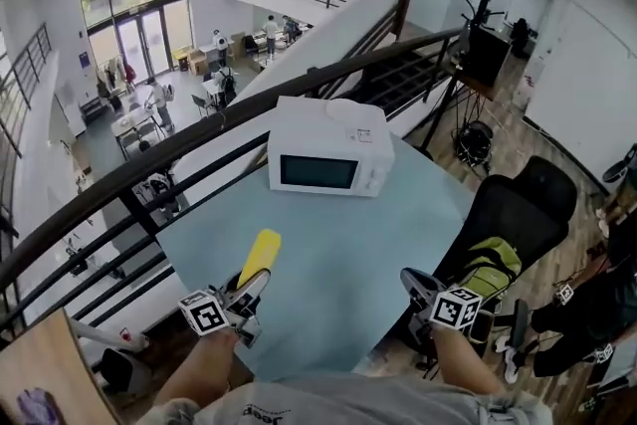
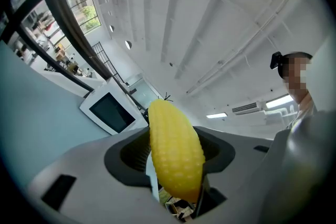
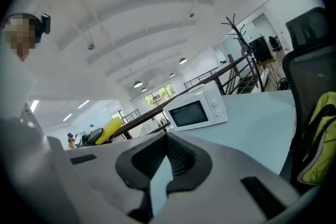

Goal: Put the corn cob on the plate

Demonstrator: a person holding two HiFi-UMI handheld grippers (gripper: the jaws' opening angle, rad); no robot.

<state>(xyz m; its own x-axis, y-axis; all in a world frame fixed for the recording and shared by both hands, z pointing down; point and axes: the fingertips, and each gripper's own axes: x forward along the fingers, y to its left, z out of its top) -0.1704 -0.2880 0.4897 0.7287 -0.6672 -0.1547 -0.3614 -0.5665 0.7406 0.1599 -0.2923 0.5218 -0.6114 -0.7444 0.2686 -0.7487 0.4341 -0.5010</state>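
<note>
Gripped a yellow bumpy corn cob (image 1: 261,252) in the left hand-held gripper (image 1: 251,286) before the white boxy microwave (image 1: 328,149); held the right hand-held gripper (image 1: 414,280) closed.

The corn cob (image 1: 260,257) is bright yellow, and the left gripper view shows it patterned with rows of small kernel bumps. The left claw (image 2: 176,150) is pale grey with black ribbed pads. The right claw (image 3: 167,139) has the same grey and black. Each claw's marker cube (image 1: 204,312), low in the head view, is white with black square patterns. The desk (image 1: 338,244) is pale blue. At the centre of the frame the microwave (image 1: 328,154) is white with a dark window. At the right, a black chair (image 1: 528,204) carries a lime-green bag (image 1: 493,264). The railing (image 1: 199,129) is black.
</note>
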